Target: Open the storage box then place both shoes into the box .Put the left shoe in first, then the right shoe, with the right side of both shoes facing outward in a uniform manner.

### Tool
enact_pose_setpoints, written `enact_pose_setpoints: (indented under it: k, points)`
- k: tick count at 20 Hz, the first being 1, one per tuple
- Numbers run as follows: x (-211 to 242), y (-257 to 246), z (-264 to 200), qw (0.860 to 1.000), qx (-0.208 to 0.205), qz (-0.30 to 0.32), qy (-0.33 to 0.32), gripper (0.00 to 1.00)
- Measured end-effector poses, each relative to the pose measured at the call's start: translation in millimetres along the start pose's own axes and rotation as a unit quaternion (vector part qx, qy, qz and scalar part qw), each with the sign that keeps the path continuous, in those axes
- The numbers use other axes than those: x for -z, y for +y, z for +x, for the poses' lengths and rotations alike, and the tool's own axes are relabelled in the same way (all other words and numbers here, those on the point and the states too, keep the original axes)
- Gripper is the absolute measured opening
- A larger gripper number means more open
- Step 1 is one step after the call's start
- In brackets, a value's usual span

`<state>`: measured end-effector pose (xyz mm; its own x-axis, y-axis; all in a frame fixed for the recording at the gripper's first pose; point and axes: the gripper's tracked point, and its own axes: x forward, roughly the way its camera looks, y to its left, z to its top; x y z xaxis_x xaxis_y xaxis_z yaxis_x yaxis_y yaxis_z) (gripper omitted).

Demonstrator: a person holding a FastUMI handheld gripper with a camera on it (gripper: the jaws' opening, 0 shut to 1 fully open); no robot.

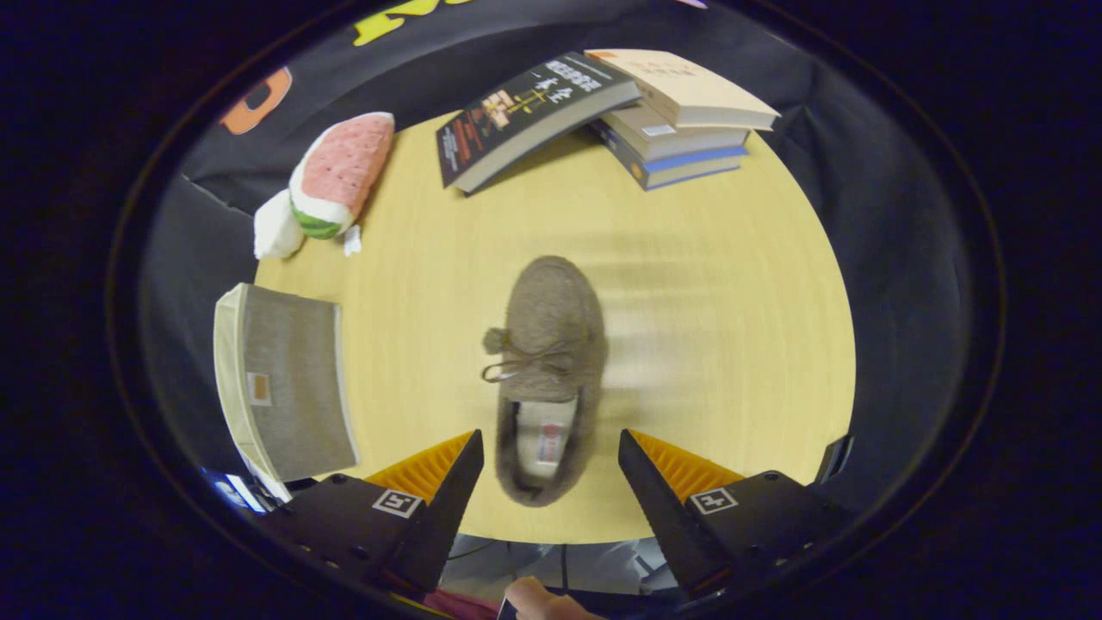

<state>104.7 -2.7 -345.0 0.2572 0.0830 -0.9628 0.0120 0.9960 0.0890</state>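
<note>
Lining up my gripper (551, 469), fingers spread wide, over the brown fuzzy slipper (547, 370) on the yellow table (732, 344).
Heel lies between the fingers; next I must close on it, grey fabric storage box (288, 392) waiting alongside.

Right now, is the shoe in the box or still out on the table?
Out. The shoe lies on the table, heel between the open gripper fingers; the storage box sits apart.
</note>
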Motion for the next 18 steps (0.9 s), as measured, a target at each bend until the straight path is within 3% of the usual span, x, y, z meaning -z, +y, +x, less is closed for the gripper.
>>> enact_pose_setpoints:
  k: [6, 9, 13, 14, 16, 18]
  points:
    - [-12.4, -41.7, 44.0, 0.999, 0.047, -0.012, -0.001, 0.96]
    - [-13.5, -38.2, 54.2, 0.999, 0.029, -0.012, -0.005, 0.92]
    - [-4.1, -26.5, 70.2, 1.0, 0.002, -0.007, 0.019, 0.46]
    - [-3.5, -18.9, 70.8, 1.0, -0.014, -0.004, 0.019, 0.42]
    - [-2.4, -15.8, 72.2, 1.0, -0.019, -0.004, 0.022, 0.11]
    - [-1.1, -15.2, 70.0, 0.999, -0.022, -0.01, 0.029, 0.09]
